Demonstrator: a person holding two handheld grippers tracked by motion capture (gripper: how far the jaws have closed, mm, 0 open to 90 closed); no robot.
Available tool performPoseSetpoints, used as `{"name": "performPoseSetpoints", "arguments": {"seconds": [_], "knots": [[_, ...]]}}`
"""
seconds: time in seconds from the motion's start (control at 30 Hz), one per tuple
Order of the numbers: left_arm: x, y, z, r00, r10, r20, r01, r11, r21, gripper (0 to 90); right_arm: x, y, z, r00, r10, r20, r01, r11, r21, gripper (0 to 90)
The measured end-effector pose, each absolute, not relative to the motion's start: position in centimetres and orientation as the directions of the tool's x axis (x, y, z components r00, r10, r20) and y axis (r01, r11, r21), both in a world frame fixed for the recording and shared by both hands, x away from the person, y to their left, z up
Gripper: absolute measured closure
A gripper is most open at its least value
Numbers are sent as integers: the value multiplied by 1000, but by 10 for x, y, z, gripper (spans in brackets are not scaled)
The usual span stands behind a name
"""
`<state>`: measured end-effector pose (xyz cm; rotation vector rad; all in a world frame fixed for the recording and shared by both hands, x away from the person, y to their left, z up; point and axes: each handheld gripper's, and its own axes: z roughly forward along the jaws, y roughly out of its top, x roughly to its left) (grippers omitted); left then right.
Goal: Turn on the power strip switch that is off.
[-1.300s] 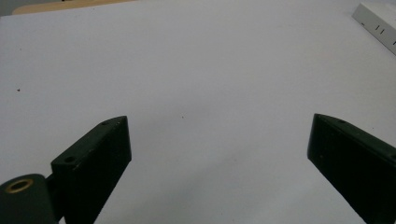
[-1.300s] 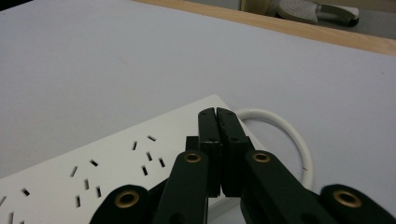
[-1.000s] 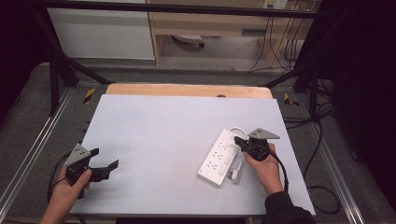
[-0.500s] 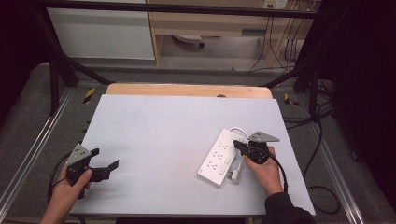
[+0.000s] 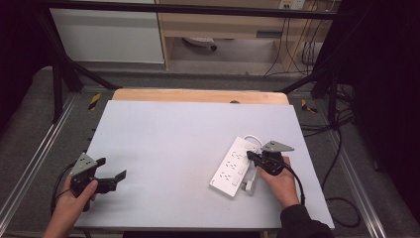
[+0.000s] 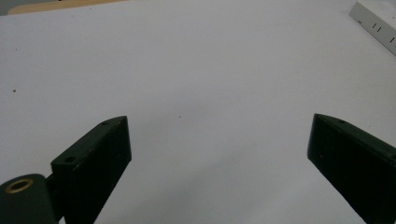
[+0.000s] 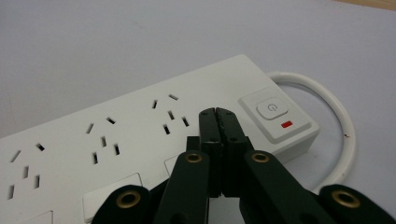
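Observation:
A white power strip (image 5: 232, 164) lies slanted on the right half of the white table (image 5: 173, 139), its white cable (image 5: 251, 141) looping at the far end and its plug (image 5: 249, 185) near my right hand. My right gripper (image 5: 250, 156) is shut with nothing between its jaws, hovering over the strip's far end. In the right gripper view the closed tips (image 7: 216, 113) sit just left of the strip's power button (image 7: 272, 109). My left gripper (image 5: 110, 172) rests near the table's front left, jaws wide open and empty (image 6: 219, 140). A corner of the power strip (image 6: 376, 25) lies far off.
A wooden board edge (image 5: 198, 95) runs along the table's far side. Metal frame rails (image 5: 29, 163) flank the table. Cables (image 5: 341, 148) hang off to the right. A cabinet and shelf stand behind.
My right gripper has crept slightly along the strip's far end toward the button. The left gripper has stayed put.

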<state>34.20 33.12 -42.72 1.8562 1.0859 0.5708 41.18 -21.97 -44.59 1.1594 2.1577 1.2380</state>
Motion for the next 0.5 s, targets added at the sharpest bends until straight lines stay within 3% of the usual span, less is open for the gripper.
{"name": "performPoseSetpoints", "arguments": {"seconds": [0.5], "knots": [[342, 331, -427, 510, 860, -39, 451, -228, 863, 64, 413, -220, -447, -579, 812, 75, 464, 252, 849, 900]]}}
